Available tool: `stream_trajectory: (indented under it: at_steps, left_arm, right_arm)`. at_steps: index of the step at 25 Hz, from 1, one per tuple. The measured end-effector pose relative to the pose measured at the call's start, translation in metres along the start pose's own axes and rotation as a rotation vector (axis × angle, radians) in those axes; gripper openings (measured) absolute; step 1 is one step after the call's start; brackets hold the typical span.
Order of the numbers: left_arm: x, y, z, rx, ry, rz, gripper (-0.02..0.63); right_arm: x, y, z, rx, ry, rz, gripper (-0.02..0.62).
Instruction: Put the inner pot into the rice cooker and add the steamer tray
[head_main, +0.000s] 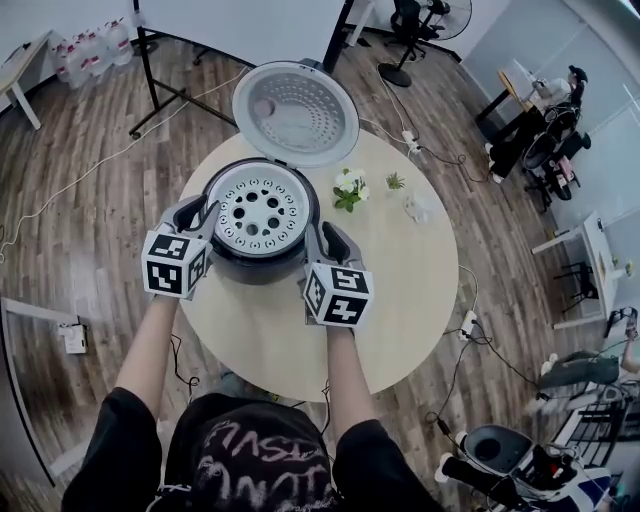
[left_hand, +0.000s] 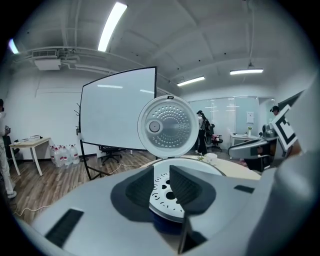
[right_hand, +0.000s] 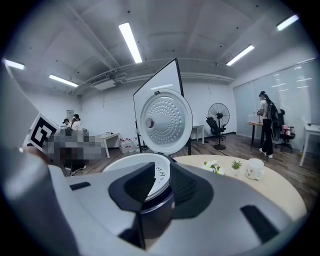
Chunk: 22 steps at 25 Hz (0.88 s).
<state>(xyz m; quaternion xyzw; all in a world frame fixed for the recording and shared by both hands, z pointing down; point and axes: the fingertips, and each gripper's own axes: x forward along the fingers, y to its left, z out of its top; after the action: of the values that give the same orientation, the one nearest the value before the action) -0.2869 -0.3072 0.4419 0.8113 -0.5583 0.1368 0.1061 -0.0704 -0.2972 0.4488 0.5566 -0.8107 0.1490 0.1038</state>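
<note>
steamer tray (head_main: 258, 208): seated in rice cooker (head_main: 262, 266) | left gripper (head_main: 196, 214): spread at cooker's edge, pinching nothing | right gripper (head_main: 328, 240): spread likewise

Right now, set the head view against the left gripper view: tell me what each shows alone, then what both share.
Only the head view: the person's black shirt, the left marker cube, the whole round table from above, and the steamer tray's full pattern of holes.
Only the left gripper view: the ceiling lights and the inner faces of the left tongs, standing apart with the tray's edge seen between them.
Both: the rice cooker, its lid raised open, and the tray sitting in the cooker.
</note>
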Motion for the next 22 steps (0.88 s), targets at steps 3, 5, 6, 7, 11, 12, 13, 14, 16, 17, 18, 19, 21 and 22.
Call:
stream_trajectory:
  at_steps: [3,5,6,7,11,12,13,14,16,17,18,19,21,22]
  left_arm:
    - [-0.01,-0.01,0.013,-0.001,-0.031,-0.005,0.097]
    - [-0.016,-0.015,0.025,-0.002,-0.056,-0.006,0.074]
    - [-0.02,-0.018,0.03,0.0,-0.067,-0.008,0.065]
    - [-0.024,-0.021,0.033,0.004,-0.079,-0.012,0.056]
    - [-0.039,-0.044,0.043,0.017,-0.124,-0.03,0.022]
    - [-0.041,-0.051,0.046,0.02,-0.133,-0.034,0.016]
    - [-0.043,-0.059,0.048,0.022,-0.141,-0.04,0.012]
    - [-0.045,-0.067,0.051,0.025,-0.15,-0.046,0.013]
    - [-0.051,-0.081,0.057,0.033,-0.173,-0.059,0.012]
    - [-0.055,-0.086,0.059,0.038,-0.184,-0.066,0.012]
    - [-0.058,-0.092,0.06,0.046,-0.195,-0.072,0.012]
    - [-0.062,-0.097,0.061,0.054,-0.205,-0.078,0.012]
    - [-0.07,-0.106,0.06,0.067,-0.219,-0.086,0.012]
    - [-0.074,-0.11,0.06,0.072,-0.229,-0.089,0.012]
  right_arm:
    - [-0.017,-0.005,0.008,0.007,-0.025,-0.01,0.073]
    - [-0.027,-0.009,0.015,0.008,-0.045,-0.021,0.046]
    - [-0.034,-0.011,0.019,0.007,-0.057,-0.03,0.034]
    - [-0.041,-0.013,0.021,0.005,-0.069,-0.038,0.023]
    - [-0.073,-0.025,0.027,0.0,-0.111,-0.064,0.006]
    - [-0.081,-0.03,0.028,-0.002,-0.119,-0.07,0.006]
    - [-0.089,-0.035,0.029,-0.004,-0.127,-0.076,0.006]
    - [-0.098,-0.04,0.031,-0.006,-0.135,-0.083,0.006]
    - [-0.113,-0.049,0.033,-0.015,-0.153,-0.098,0.005]
    - [-0.12,-0.052,0.034,-0.017,-0.162,-0.103,0.006]
    - [-0.127,-0.054,0.034,-0.016,-0.172,-0.107,0.005]
    - [-0.135,-0.055,0.033,-0.015,-0.183,-0.109,0.005]
    - [-0.15,-0.058,0.03,-0.016,-0.203,-0.116,0.005]
    - [-0.157,-0.061,0.028,-0.019,-0.212,-0.122,0.005]
